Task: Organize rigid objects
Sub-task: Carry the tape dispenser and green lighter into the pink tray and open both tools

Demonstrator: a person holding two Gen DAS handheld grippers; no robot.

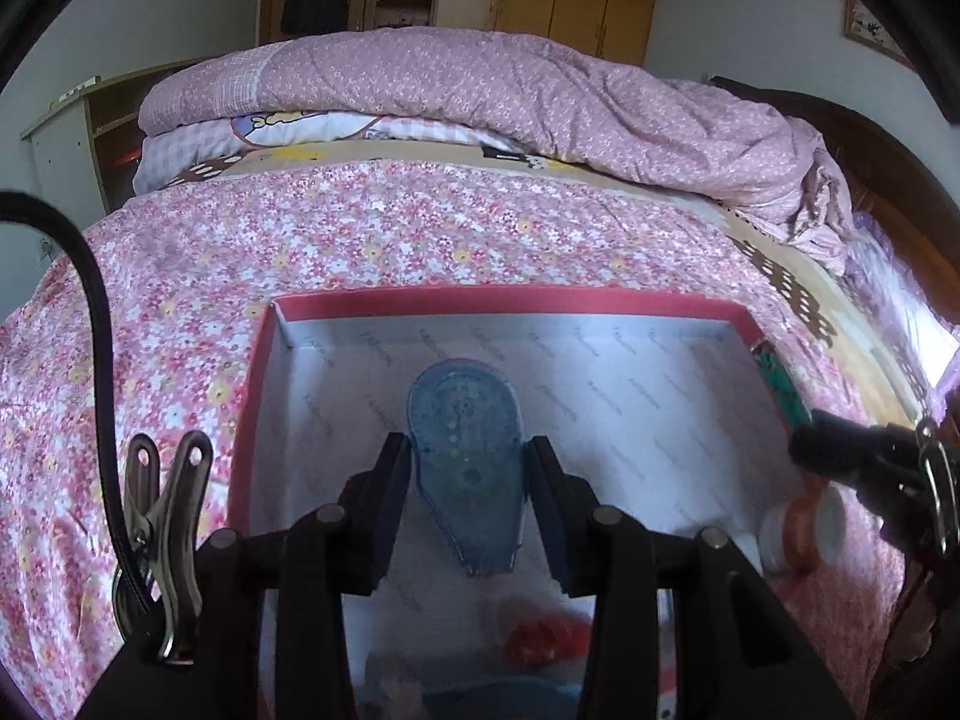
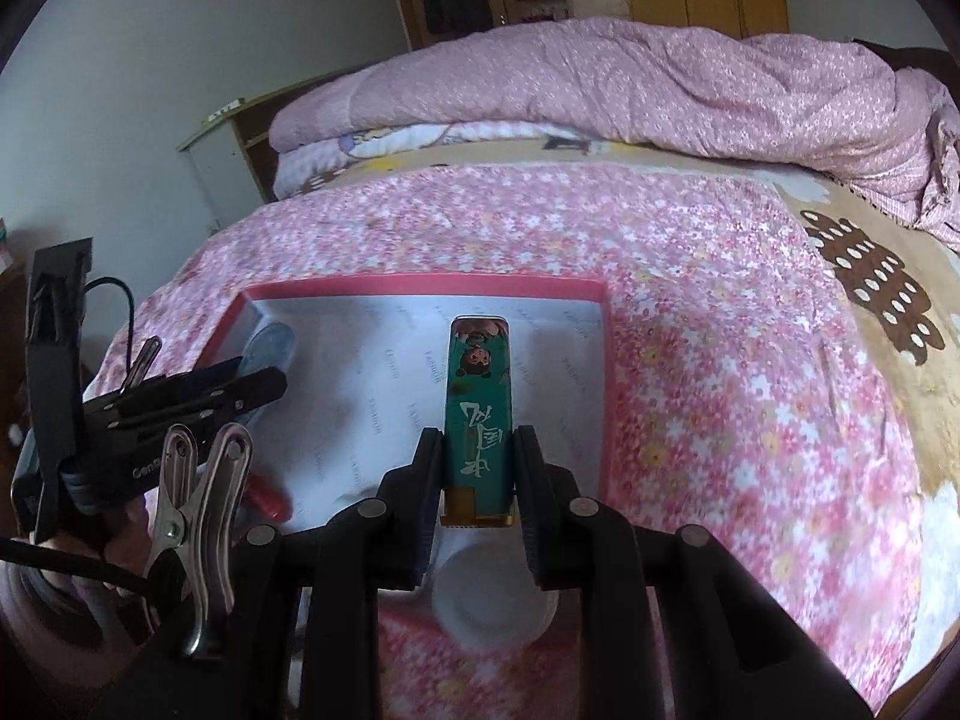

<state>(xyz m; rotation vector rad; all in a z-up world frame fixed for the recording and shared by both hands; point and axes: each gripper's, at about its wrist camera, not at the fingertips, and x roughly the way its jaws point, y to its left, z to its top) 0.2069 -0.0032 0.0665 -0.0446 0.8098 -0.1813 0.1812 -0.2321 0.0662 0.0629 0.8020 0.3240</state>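
Nearest me, my left hand-held gripper (image 1: 468,468) is clamped on a blue correction-tape dispenser (image 1: 465,462), pads on its flat sides, above the red-rimmed box (image 1: 480,300) on the bed. It looks like light, hard, slick plastic, so I judge the broad middle the best hold. My right hand-held gripper (image 2: 478,468) pinches the lower end of a slim green case (image 2: 478,402), stiff and light, pointing toward twelve o'clock over the box. Beyond lies the pink quilt (image 2: 600,78).
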